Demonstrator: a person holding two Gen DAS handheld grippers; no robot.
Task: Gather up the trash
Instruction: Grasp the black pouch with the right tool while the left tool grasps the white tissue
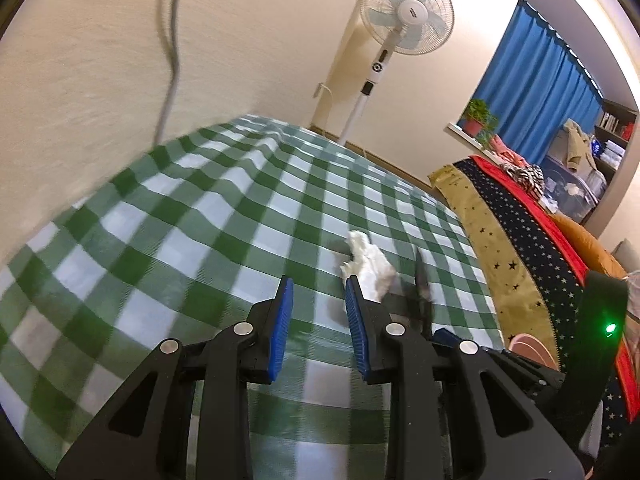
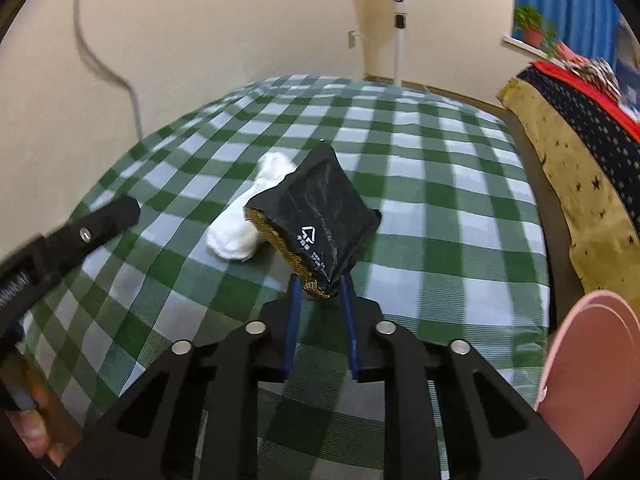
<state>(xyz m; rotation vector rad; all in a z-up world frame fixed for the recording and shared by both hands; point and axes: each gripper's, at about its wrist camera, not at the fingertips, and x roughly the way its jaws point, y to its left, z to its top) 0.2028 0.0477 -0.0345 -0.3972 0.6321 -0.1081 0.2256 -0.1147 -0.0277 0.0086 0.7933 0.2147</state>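
Observation:
A crumpled white tissue [image 2: 250, 216] lies on the green checked tablecloth [image 2: 440, 200]; it also shows in the left wrist view [image 1: 370, 266], just beyond my left gripper's right finger. My right gripper [image 2: 320, 282] is shut on a black snack wrapper [image 2: 316, 220] with gold trim and holds it upright just above the cloth, right of the tissue. The wrapper shows edge-on in the left wrist view [image 1: 420, 280]. My left gripper [image 1: 319, 283] is open and empty, low over the cloth; it also shows in the right wrist view [image 2: 100, 220] at the left.
A pink round bin rim [image 2: 592, 380] sits at the table's right front edge. A star-patterned cloth over furniture [image 1: 520, 240] runs along the right. A standing fan [image 1: 404, 16] and a wall cable [image 1: 170, 52] are behind the table.

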